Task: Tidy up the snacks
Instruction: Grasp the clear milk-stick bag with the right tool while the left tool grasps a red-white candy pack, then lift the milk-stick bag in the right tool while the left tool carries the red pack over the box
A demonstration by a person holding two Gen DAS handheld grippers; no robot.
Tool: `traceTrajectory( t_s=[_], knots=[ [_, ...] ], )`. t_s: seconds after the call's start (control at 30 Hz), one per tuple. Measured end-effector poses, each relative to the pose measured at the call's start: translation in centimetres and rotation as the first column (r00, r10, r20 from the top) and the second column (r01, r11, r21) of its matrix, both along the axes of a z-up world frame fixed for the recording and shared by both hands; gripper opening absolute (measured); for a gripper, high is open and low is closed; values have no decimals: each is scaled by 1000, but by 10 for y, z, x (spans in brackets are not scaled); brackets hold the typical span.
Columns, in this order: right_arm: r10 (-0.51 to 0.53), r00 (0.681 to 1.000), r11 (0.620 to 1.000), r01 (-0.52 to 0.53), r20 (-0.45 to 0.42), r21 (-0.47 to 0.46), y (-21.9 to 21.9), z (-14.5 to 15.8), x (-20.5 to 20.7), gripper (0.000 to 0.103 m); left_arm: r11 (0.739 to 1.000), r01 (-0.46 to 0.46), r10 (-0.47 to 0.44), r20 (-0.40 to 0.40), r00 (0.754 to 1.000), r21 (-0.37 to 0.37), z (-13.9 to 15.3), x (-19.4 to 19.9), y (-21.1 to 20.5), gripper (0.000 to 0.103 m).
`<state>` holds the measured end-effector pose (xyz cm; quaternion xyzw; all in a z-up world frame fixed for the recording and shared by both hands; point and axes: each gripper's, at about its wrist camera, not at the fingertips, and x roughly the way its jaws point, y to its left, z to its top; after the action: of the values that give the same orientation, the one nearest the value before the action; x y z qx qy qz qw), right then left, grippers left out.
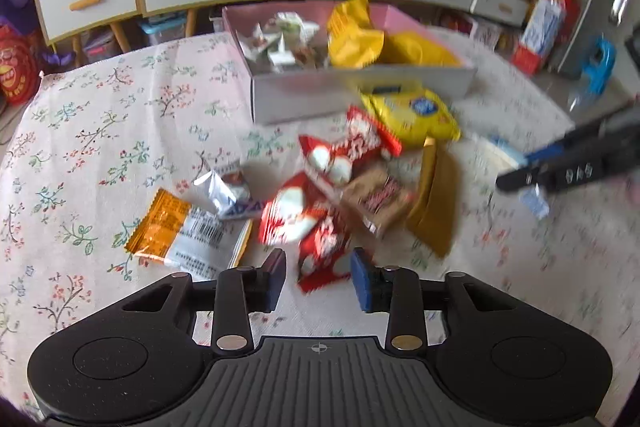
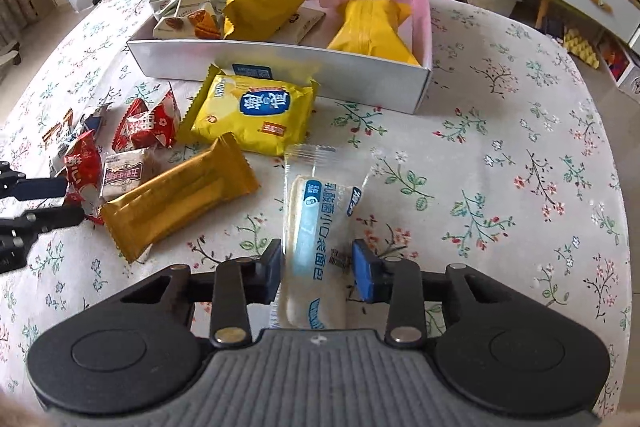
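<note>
two claws work over a counter (image 2: 500, 155) under a floral cloth, with a white cardboard box (image 2: 280, 67) as landmark. the box, pink inside, already holds yellow packets and small wrapped snacks. in front of the box, touching its near wall, lies a yellow biscuit pack (image 2: 256, 115); nearer than that, a gold wrapper (image 2: 176, 195) and a heap of red snack packets (image 1: 320, 187). the right claw (image 2: 318, 269) is nearly closed on a clear-wrapped white bread roll with blue print (image 2: 316, 247), its pads against the wrapper's sides. the left claw (image 1: 318, 277) stands narrowly apart around a red packet (image 1: 320, 259) at the heap's near edge; blur hides whether the pads press it.
</note>
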<state>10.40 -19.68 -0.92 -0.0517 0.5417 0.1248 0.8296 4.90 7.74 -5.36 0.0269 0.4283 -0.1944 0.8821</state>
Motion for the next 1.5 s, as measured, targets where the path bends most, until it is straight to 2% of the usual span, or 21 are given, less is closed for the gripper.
traceTrajectory(
  t_s=[0.1, 0.23, 0.47, 0.6, 0.87, 0.93, 1.27, 1.5],
  knots=[
    [0, 1000, 1000, 0, -7, 9, -3, 1, 2, 31, 999, -28, 28, -8, 1000, -17, 1, 3, -3, 39],
    [12, 1000, 1000, -12, -11, 12, -6, 2, 1, 30, 993, -111, 108, -64, 992, -42, -5, 15, -6, 39],
    [19, 1000, 1000, -19, -5, 13, -7, 0, -1, 27, 944, -297, 280, -127, 951, -145, -9, 27, 3, 38],
    [27, 1000, 1000, -27, 2, 12, -6, 0, -1, 22, 929, -347, 331, -131, 935, -128, -9, 30, 0, 34],
    [19, 1000, 1000, -19, 6, 23, -8, 1, -1, 19, 927, -365, 351, -142, 926, -88, -7, 30, -6, 29],
    [13, 1000, 1000, -13, 5, 27, -9, 1, -1, 19, 927, -365, 350, -149, 925, -91, -5, 31, -6, 26],
    [-30, 999, 994, 32, -16, 104, -16, 6, 4, 18, 934, -346, 332, -143, 932, -90, 5, 26, -11, 25],
    [-79, 997, 982, 82, -22, 169, -21, 17, 10, 18, 932, -341, 325, -134, 936, -127, 15, 26, -10, 25]
  ],
)
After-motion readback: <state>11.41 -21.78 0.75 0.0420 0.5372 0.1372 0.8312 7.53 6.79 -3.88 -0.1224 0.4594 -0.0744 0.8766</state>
